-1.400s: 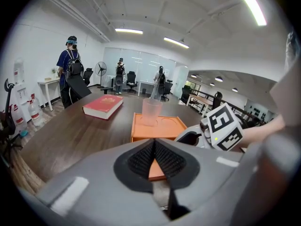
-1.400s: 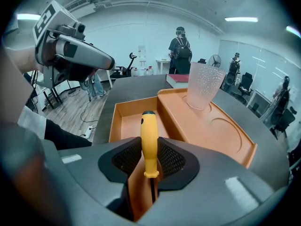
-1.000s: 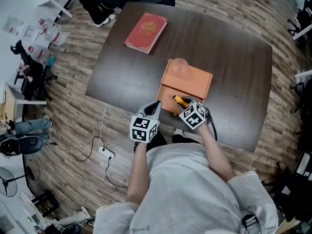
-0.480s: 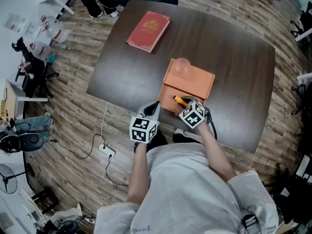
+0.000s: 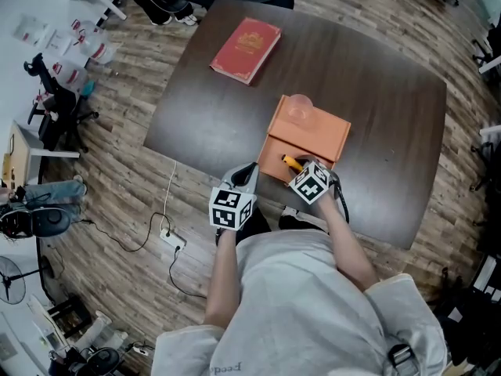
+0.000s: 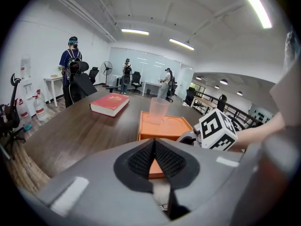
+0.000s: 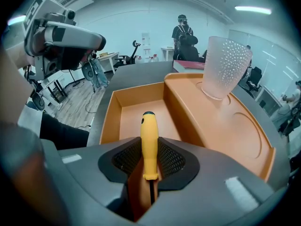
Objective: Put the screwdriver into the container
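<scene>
In the right gripper view we see our right gripper clamped on the yellow screwdriver over the orange container's low compartment, barely visible in the head view, while the left gripper view shows our left gripper closed and empty.

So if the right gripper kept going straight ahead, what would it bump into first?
Probably the orange container: the right gripper, shut on the screwdriver, points into its low compartment, so the floor or far wall comes first.
</scene>
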Demonstrator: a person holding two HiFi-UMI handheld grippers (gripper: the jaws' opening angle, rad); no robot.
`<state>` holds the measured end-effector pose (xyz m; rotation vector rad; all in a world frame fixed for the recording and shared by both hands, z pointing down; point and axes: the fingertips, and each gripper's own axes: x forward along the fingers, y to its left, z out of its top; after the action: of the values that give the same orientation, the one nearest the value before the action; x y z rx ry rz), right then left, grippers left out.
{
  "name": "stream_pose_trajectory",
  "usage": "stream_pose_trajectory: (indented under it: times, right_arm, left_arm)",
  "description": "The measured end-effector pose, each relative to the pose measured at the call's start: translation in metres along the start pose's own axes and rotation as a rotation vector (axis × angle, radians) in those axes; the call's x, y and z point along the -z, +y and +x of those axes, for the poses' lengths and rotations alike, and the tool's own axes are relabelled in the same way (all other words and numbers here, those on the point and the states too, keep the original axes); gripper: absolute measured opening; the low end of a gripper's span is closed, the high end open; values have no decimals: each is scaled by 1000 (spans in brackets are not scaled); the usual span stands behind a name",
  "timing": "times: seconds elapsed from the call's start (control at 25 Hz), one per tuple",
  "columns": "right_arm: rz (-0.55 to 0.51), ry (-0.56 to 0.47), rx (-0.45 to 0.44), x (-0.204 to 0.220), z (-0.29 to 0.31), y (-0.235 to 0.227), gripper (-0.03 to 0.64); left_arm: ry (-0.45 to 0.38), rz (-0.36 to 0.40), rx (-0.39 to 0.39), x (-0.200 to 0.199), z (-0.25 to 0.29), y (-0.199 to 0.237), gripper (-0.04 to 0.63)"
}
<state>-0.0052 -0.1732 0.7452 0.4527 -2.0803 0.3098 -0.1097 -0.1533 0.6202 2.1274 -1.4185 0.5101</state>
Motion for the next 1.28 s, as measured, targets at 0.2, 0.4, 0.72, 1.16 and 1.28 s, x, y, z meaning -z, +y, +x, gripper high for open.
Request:
stream_pose_trajectory:
  times: [0.2,0.4,0.72,1.16,1.28]
  right_arm:
    - [-8,17,3,1,2,1,106]
    - [-27,24,3,2,6,2,106]
    - [-47,45,-14,6,12,7,107]
    - [-65,57,-11,8,16,8,109]
    - [-60,44,-16,6,13,9,109]
  left_arm:
    - [1,2,4,-1,-1,-2,55]
    - [0,0,1,-1,0,-1,55]
    - [-2,4,-4,0,-1,-1,55]
    - [-7,11,-7,-1,-3,0,55]
    - [-4,13,-6,0,-5,0,55]
